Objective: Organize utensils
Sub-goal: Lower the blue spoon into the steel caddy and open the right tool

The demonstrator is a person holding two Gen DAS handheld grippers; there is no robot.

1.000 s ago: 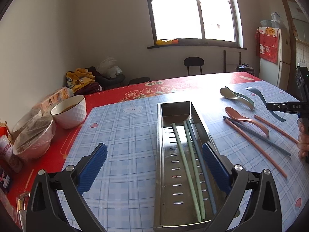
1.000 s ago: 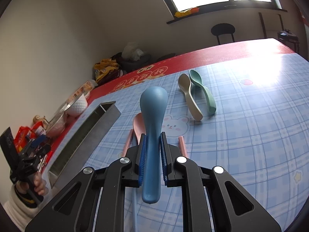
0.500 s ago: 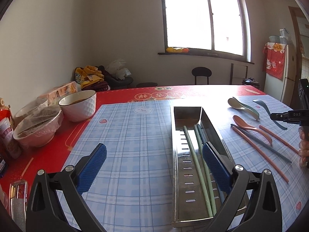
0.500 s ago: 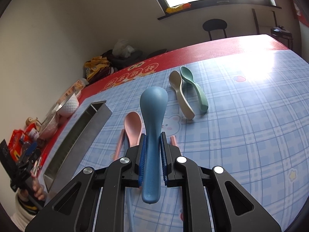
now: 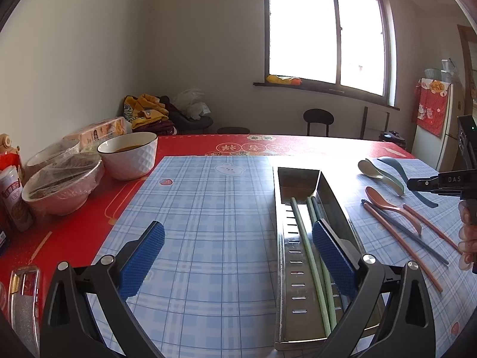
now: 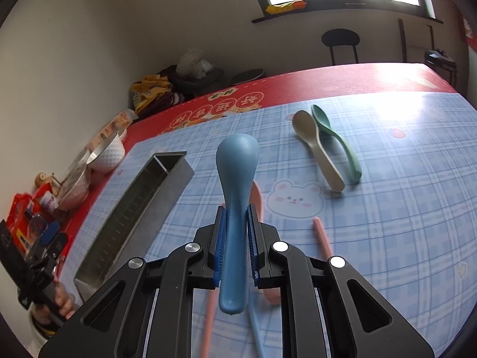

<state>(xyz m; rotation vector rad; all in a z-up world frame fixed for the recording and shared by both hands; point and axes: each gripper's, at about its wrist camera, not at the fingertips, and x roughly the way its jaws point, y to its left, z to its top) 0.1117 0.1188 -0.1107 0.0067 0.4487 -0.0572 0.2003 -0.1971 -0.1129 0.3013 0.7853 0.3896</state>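
Claw on the right (image 6: 235,235) pinches blue spoon (image 6: 237,179), hiding pink spoon (image 6: 258,200); left claw (image 5: 238,256) gapes empty.

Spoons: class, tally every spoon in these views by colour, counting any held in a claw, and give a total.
blue plastic spoon, gripped in the right claw: 1
beige plastic spoon, lying on the blue checked cloth: 1
green plastic spoon, beside the beige one: 1
pink plastic spoon, on the cloth: 1
Total: 4
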